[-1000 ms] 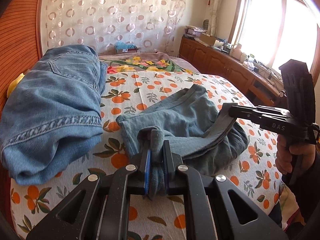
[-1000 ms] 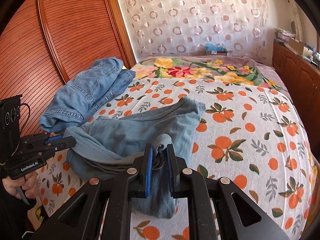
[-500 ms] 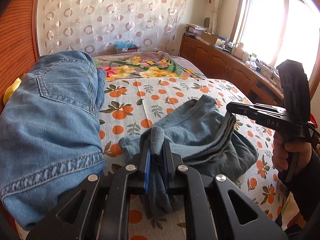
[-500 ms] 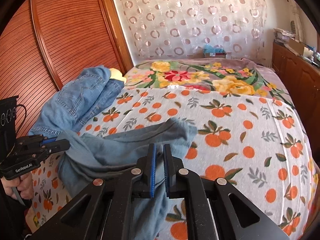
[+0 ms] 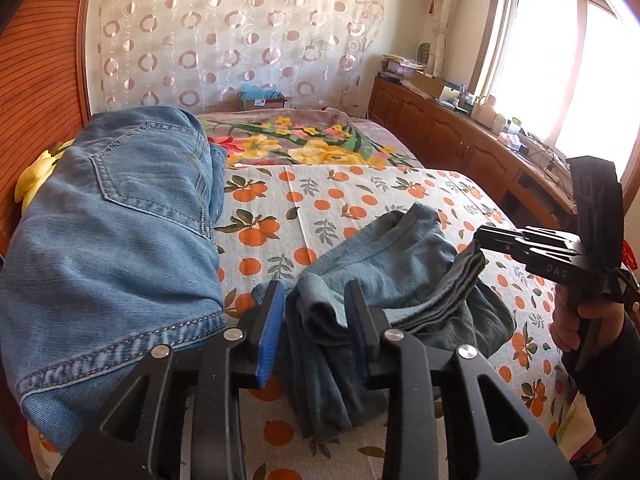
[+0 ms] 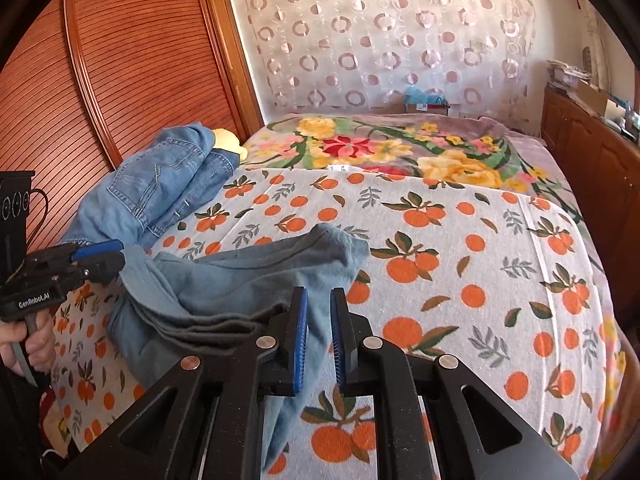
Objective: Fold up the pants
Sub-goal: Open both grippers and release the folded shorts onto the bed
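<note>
- The left gripper (image 5: 316,328) was clamped on a bunched edge of the grey-blue pants (image 5: 384,276) half a second ago; now its jaws stand clearly apart, with the cloth lying loose between the blue pads (image 5: 270,336) rather than pinched.
- The right gripper (image 6: 319,340) has also let go: its jaws were pressed together on the fabric a second ago and now show a narrow gap, with the pants (image 6: 240,280) passing under and between them. Whether a pad still brushes the cloth is hard to tell from this angle.
- The pants lie in a folded bundle near the front edge of the bed (image 6: 460,264), on the orange-print cover, stacked layers showing along the side nearest the person.
- The pile of denim jeans (image 5: 108,232) sits just beside the bundle, towards the wooden wardrobe (image 6: 120,80), and looks untouched.
- Judgement: both releases together suggest a fold has just been laid down. The bundle is still lumpy, so a further fold or some smoothing probably remains.
</note>
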Tool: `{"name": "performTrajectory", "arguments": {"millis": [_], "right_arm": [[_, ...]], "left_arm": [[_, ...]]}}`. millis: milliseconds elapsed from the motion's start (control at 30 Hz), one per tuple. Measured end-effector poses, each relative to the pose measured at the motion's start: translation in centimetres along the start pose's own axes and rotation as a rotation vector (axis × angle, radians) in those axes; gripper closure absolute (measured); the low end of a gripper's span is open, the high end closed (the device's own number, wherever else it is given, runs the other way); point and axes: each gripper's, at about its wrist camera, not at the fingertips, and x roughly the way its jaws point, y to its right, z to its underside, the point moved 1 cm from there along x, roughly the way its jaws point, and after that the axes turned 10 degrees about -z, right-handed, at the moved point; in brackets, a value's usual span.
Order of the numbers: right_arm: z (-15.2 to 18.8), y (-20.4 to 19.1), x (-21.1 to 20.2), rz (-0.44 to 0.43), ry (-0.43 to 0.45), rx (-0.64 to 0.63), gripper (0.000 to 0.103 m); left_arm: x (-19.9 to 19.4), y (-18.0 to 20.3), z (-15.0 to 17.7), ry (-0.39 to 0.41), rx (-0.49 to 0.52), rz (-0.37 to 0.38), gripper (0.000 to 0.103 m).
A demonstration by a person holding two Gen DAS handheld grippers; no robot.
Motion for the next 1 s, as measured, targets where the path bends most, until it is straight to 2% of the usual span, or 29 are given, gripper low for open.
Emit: {"name": "performTrajectory", "arguments": {"millis": [200,367,567,800,833,900,967,1000], "right_arm": [[1.1,-0.2,-1.6,-0.016,-0.006,-0.008,0.06],[1.5,-0.8,-1.0,-0.035,-0.042,-0.04,0.057],[0.4,-0.7,0.2,-0.061,-0.056,-0.061,0.056],[-0.2,-0.2,1.6,-0.118,-0.09,-0.089,0.057],[-0.3,0.0,1.7,-0.123,-0.099,-0.088,0.061],[-0.3,0.3,2.3,-0.118,-0.117,-0.089,0.075],[-0.3,0.7,2.6,-0.121,-0.124,-0.079,0.084],[-0.4,0.8,2.7,-0.127,-0.121,-0.074,0.086]], "left_arm": [[-0.6,0.0,1.2,-0.006,-0.007,0.01,0.058],[0.3,0.6,2.2,-0.039,0.0,0.029,0.058],[1.7,1.5,1.7,-0.064,0.016,0.05,0.058],[3.1,1.5,0.9,-0.072,0.027,0.049,0.058],[3.3,1.5,0.9,-0.075,0.027,0.048,0.058],[3.6,1.5,0.9,-0.076,0.033,0.047,0.065],[3.7,1.7,0.9,-0.079,0.043,0.051,0.08],[3.8,1.7,0.9,-0.081,0.047,0.055,0.083]]}}
